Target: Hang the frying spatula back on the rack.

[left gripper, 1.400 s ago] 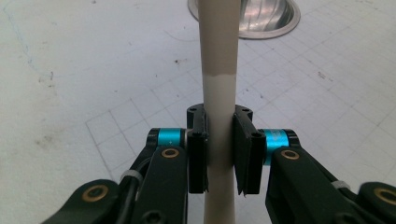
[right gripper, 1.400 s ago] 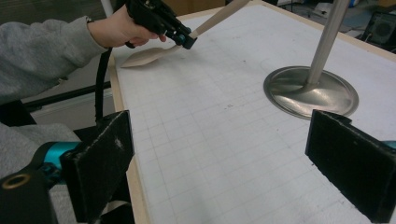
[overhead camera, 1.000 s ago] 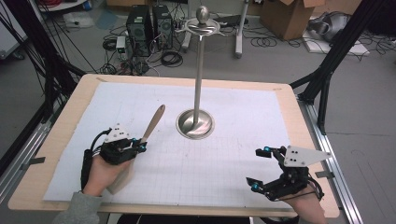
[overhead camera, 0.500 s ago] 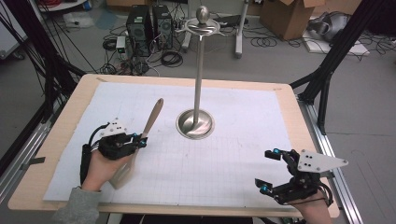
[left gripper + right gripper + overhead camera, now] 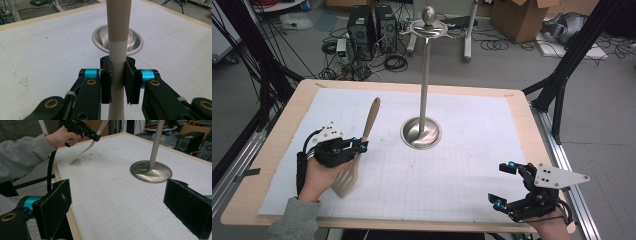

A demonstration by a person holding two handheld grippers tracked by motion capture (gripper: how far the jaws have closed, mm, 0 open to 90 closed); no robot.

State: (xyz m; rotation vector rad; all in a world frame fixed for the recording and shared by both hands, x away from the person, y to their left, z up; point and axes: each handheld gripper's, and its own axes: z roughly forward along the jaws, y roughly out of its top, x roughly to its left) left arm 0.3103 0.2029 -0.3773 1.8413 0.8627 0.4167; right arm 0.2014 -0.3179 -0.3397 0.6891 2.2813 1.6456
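A beige spatula is clamped at mid-handle in my left gripper over the left part of the table. Its handle slants up and away, and its blade hangs low by the hand. In the left gripper view both pads press the spatula's shaft. The right gripper view has the blade end reaching down close to the paper; contact is unclear. A metal stand with a round base rises mid-table. My right gripper stands open near the front right corner with nothing between its pads.
White grid paper covers the wooden tabletop. The stand's top carries a ring of hooks and a knob. Past the far edge the floor holds computer towers, cables and cardboard boxes. Black frame legs flank the table.
The spatula's handle has tipped up a little in the left gripper, and the blade now shows below the hand. The right gripper has drifted slightly towards the right edge.
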